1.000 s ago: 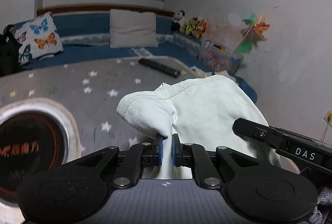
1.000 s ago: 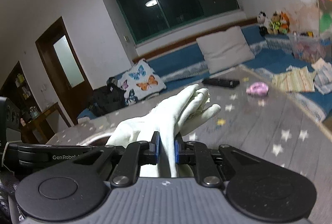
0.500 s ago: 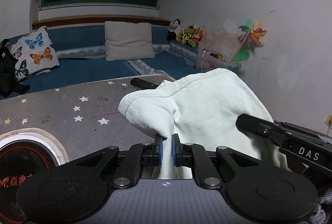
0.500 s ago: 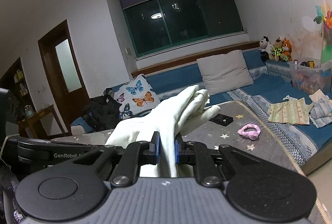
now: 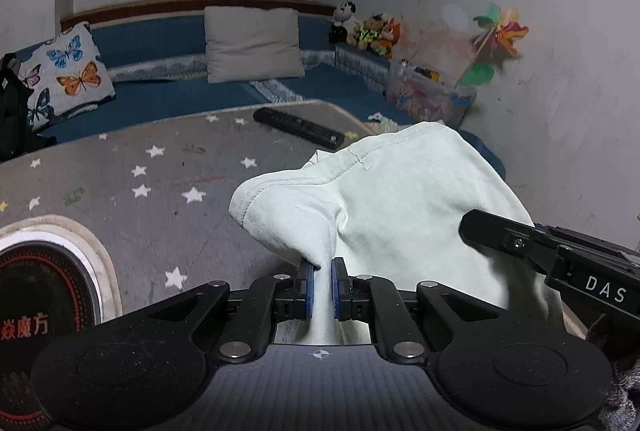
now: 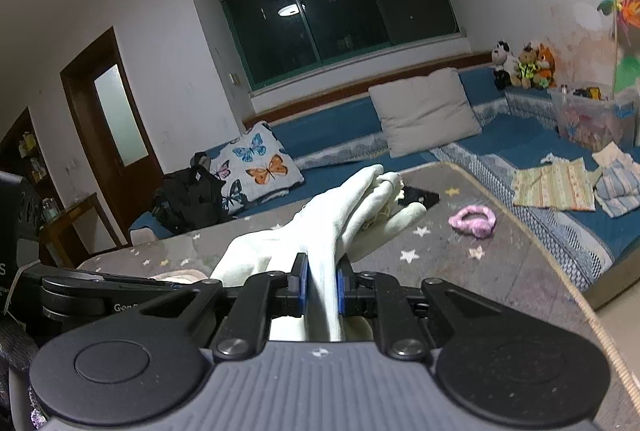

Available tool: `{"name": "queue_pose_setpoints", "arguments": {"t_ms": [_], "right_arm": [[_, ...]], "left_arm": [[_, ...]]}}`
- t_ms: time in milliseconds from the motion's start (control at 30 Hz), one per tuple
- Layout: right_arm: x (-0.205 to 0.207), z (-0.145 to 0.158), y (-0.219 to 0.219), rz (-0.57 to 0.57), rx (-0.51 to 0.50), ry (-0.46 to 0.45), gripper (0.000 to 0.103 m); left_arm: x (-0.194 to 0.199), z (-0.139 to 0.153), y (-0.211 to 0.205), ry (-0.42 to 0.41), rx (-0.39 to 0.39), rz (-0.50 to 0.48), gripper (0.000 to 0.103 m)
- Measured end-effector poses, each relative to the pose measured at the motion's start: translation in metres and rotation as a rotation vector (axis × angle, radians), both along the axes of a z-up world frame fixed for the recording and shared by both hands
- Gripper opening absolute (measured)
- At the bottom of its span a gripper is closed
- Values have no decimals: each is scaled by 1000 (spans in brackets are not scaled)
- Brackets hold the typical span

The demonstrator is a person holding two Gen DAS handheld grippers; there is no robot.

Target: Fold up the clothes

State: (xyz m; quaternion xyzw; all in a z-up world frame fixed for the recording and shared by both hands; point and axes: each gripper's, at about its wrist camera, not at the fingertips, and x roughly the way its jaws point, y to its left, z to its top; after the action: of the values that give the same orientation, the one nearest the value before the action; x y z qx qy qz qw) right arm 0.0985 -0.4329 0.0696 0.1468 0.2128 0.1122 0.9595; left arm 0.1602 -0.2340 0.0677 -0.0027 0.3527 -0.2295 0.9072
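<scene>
Left wrist view, near to far: left gripper (image 5: 320, 285) is clamped nearly closed on a pinch of the pale cloth garment (image 5: 400, 199), which bunches up and drapes right, lifted above the star mat (image 5: 152, 191). Right gripper's arm shows beside the garment at right edge. Past the garment on the mat: a remote (image 5: 298, 126), then a blue bench w/ a grey cushion (image 5: 252, 45).

Right wrist view: right gripper (image 6: 322, 287) likewise pinched tight on another part of the garment, fabric bundled and pointing away. Beyond it a pink band (image 6: 474, 222) on the mat, further off some folded pieces (image 6: 554, 185) on the bench.

Progress, my read: garment gripped at two points, held up, not spread or creased yet. Folding itself prob. all still to do; the pieces on the bench look done.
</scene>
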Motion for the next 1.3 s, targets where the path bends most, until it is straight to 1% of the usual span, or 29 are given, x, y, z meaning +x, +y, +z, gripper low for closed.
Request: {"name": "queue_pose_setpoints", "arguments": {"t_ms": [167, 600, 1000, 1233, 1300], "right_arm": [[3, -12, -2, 0, 9, 25, 12], [6, -31, -3, -3, 23, 75, 12], [12, -59, -2, -15, 20, 154, 13], [12, -69, -11, -54, 4, 189, 19], [11, -70, -13, -71, -7, 190, 20]], "left_arm": [[1, -9, -2, 24, 11, 0, 10], [1, -27, -4, 71, 46, -4, 10], [6, -53, 1, 137, 74, 9, 10], [5, -58, 6, 138, 88, 24, 15], [6, -58, 8, 133, 95, 35, 18]]}}
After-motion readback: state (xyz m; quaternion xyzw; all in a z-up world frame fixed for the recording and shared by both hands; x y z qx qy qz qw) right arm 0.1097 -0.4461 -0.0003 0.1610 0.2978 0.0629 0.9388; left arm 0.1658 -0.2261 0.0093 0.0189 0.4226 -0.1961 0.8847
